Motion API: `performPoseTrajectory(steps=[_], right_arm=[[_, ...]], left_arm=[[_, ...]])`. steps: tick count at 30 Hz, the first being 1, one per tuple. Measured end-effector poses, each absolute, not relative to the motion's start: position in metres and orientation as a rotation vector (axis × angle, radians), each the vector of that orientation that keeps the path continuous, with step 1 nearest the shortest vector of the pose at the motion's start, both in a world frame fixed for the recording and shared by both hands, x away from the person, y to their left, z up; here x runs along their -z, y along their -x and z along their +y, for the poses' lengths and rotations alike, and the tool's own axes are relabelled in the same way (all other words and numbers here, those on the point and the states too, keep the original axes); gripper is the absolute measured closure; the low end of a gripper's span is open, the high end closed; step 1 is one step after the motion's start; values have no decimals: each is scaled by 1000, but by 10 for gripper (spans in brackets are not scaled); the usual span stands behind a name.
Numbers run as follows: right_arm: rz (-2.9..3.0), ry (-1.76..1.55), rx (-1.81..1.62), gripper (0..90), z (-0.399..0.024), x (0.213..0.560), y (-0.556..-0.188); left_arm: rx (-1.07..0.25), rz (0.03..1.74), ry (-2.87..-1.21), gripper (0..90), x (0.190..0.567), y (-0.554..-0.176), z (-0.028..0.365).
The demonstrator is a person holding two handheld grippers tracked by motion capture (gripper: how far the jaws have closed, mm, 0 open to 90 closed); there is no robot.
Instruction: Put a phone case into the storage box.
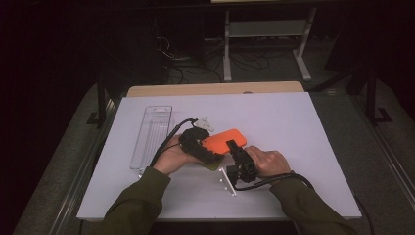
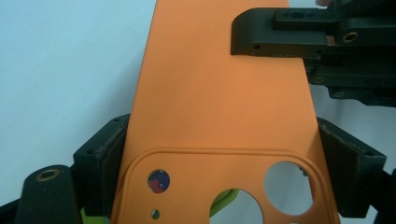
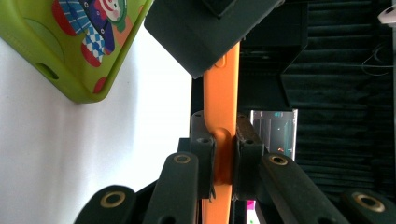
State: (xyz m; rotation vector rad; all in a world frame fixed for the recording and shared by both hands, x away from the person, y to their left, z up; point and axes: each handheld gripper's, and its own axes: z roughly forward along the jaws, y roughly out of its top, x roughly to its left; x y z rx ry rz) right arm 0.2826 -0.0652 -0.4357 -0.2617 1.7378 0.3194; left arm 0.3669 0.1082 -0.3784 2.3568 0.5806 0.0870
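An orange phone case [image 1: 222,139] is held above the white table between both grippers. My left gripper [image 1: 208,147] is shut across its camera-cutout end, with a pad on each long side [image 2: 226,161]. My right gripper [image 1: 234,146] pinches one side edge of the orange case [image 3: 223,116], jaws shut on it [image 3: 223,140]. Its fingers [image 2: 280,35] reach over the orange case [image 2: 219,112] at upper right in the left gripper view. A green phone case [image 1: 214,165] with a cartoon print lies on the table under the orange one, its printed corner [image 3: 88,42] plain in the right gripper view.
A clear plastic tray [image 1: 151,134] lies along the left of the white table top [image 1: 293,122]. A small white bracket [image 1: 226,180] sits near the front edge by the right hand. Beyond the table are a dark floor, cables and a stand's legs [image 1: 303,63].
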Motion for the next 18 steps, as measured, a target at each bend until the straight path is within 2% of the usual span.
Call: performPoseTrajectory(steps=[8,14,18], right_arm=[[1708,250,-353,823,-68,433,-281],[1732,268,-338,824,-68,433,-282],[1732,262,-340,823,-69,433,-282]], left_arm=[[-49,591,-2273,138,378,-367,110],[-37,595,-2286,7,377,-366,110],[-24,595,-2281,0,376,-366,113]])
